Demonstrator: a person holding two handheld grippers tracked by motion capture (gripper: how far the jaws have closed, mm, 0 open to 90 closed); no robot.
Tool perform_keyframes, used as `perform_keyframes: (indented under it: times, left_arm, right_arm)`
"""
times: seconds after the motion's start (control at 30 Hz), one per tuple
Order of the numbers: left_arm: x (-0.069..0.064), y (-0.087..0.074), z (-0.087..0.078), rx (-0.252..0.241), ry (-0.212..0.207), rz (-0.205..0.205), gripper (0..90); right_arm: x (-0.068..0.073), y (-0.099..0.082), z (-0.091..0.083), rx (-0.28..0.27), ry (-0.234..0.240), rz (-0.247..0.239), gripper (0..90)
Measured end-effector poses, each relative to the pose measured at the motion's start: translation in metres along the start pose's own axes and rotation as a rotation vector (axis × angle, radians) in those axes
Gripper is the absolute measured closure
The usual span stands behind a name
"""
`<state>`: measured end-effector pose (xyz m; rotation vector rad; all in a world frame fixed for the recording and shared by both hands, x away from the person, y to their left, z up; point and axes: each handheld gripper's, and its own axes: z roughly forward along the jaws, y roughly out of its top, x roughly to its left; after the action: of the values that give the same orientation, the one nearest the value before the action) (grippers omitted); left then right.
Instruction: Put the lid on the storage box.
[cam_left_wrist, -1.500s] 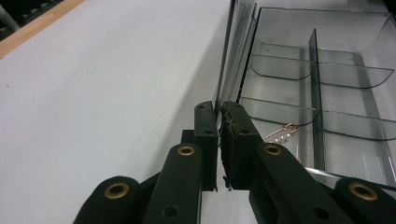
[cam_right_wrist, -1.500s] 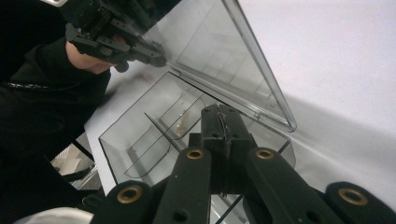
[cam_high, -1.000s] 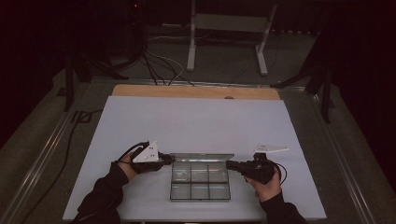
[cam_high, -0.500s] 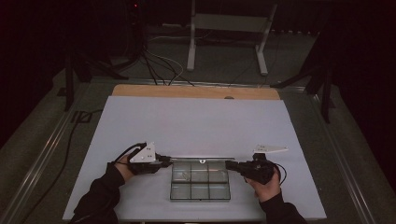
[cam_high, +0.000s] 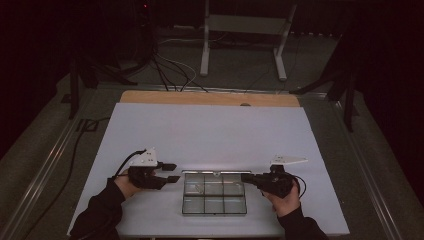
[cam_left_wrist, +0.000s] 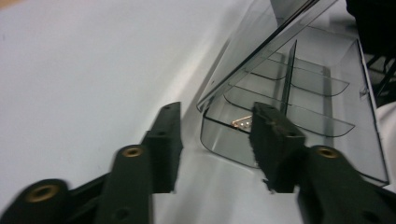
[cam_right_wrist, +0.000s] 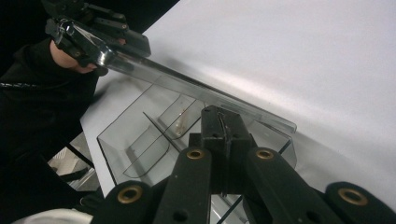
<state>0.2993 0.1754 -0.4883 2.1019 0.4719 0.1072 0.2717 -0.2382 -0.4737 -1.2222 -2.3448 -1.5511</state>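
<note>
A clear plastic compartment box (cam_high: 215, 206) lies on the white table near the front edge, with its lid (cam_high: 215, 172) raised along the back. A small tan piece (cam_left_wrist: 243, 122) lies in the back-left compartment. My left gripper (cam_high: 172, 173) is open just left of the box, and nothing is between its jaws (cam_left_wrist: 217, 135). The lid (cam_left_wrist: 261, 42) slants up ahead of it. My right gripper (cam_high: 246, 177) is shut, its tips (cam_right_wrist: 220, 122) over the box's back-right rim under the lid (cam_right_wrist: 187, 86). I cannot tell whether it pinches the plastic.
The white table top (cam_high: 215, 130) stretches far behind the box, with a wooden strip (cam_high: 210, 98) at its back edge. A metal stand (cam_high: 245, 30) and cables (cam_high: 165, 70) are on the dark floor beyond. The person's sleeves enter from the bottom.
My left gripper has drawn back slightly to the left, away from the box's left end. The right gripper and the box have stayed put.
</note>
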Motion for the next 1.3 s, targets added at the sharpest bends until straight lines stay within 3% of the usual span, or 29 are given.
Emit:
perform_keyframes:
  times: [0.07, 0.2, 0.27, 0.3, 0.33, 0.4, 0.5, 0.63, 0.73, 0.93, 1.07, 1.3]
  left_arm:
    - [-0.001, 0.0, -0.002, 0.004, 0.016, -0.035, 52.1]
    - [-0.001, -0.001, -0.005, 0.015, 0.038, -0.119, 36.9]
    - [-0.002, -0.002, -0.006, 0.017, 0.044, -0.157, 34.5]
    - [-0.002, -0.002, -0.006, 0.017, 0.044, -0.157, 31.6]
    - [-0.003, -0.003, -0.009, 0.032, 0.059, -0.203, 25.0]
    - [-0.003, -0.004, -0.011, 0.034, 0.063, -0.232, 19.2]
    - [-0.002, -0.008, -0.015, 0.02, 0.031, -0.248, 8.6]
    - [-0.004, -0.012, -0.016, 0.031, 0.016, -0.252, 1.9]
    - [-0.006, -0.014, -0.016, 0.047, -0.005, -0.265, 0.7]
    - [-0.009, -0.022, -0.016, 0.034, 0.012, -0.275, 0.6]
    - [-0.009, -0.026, -0.018, 0.022, 0.032, -0.266, 0.6]
    - [-0.011, -0.03, -0.018, 0.031, 0.031, -0.245, 0.6]
  right_arm:
    - [0.0, 0.0, 0.0, 0.0, 0.0, 0.002, 90.0]
    - [0.001, 0.0, 0.0, 0.001, 0.002, -0.002, 90.0]
    - [0.001, 0.0, 0.0, 0.001, 0.002, -0.003, 90.0]
    - [0.001, 0.0, 0.0, 0.001, 0.002, -0.003, 90.0]
    - [0.001, 0.0, 0.0, 0.0, 0.001, -0.005, 90.0]
    - [0.001, -0.001, 0.0, 0.0, 0.001, -0.004, 90.0]
    - [0.001, -0.001, 0.0, 0.0, 0.001, -0.005, 90.0]
    - [0.001, -0.001, 0.0, 0.0, 0.001, -0.004, 90.0]
    - [0.001, -0.001, 0.0, 0.0, 0.0, -0.006, 90.0]
    - [0.002, -0.001, -0.001, 0.005, -0.001, -0.005, 90.0]
    - [0.002, -0.002, -0.001, 0.006, -0.001, -0.006, 90.0]
    - [0.003, -0.002, -0.001, 0.007, -0.005, -0.011, 90.0]
